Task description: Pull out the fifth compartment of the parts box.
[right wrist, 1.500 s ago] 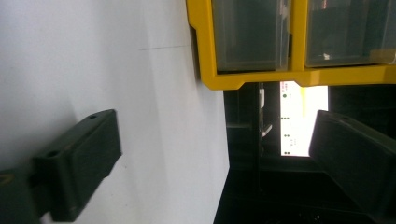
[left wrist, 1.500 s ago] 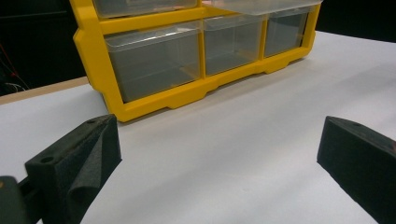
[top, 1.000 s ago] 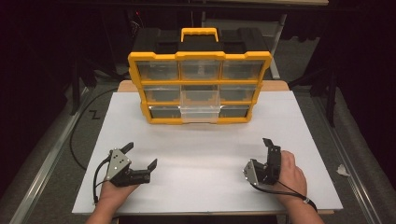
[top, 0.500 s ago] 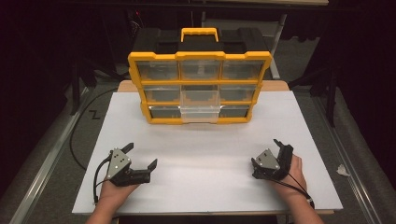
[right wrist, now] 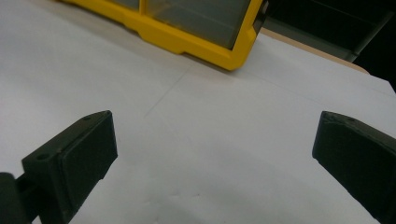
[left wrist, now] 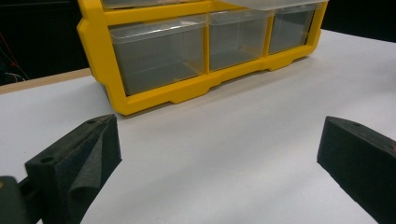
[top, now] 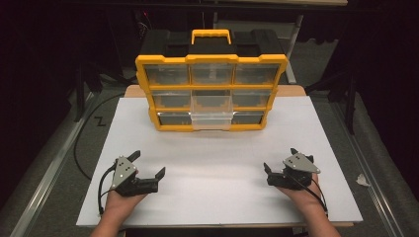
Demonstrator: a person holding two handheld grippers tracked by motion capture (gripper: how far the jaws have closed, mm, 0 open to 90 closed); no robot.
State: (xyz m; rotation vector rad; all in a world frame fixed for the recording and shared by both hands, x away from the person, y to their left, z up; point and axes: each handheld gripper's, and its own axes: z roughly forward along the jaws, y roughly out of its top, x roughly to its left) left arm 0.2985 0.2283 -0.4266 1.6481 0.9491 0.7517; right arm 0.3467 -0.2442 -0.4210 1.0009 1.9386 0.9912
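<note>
A yellow organizer (top: pixel 211 58) with clear drawers and a black top stands at the back middle of the white table (top: pixel 212 153). Its bottom middle drawer (top: pixel 211 119) sticks out a little. My left gripper (top: pixel 147 165) rests at the front left, held by a hand, its jaws wide apart with nothing between them. My right gripper (top: pixel 280 159) rests at the front right, also open and empty. In the left gripper view the left gripper (left wrist: pixel 219 158) faces the organizer's lower row (left wrist: pixel 159 95). In the right gripper view the right gripper (right wrist: pixel 215 158) faces the organizer's corner (right wrist: pixel 233 56).
A black cable (top: pixel 79 143) runs along the floor left of the table. A white scrap (top: pixel 363 180) lies on the floor at the right. Bare white surface stretches between the grippers and the organizer.
The right gripper has turned in the hand and shifted slightly right and forward. The left gripper has stayed where it was.
</note>
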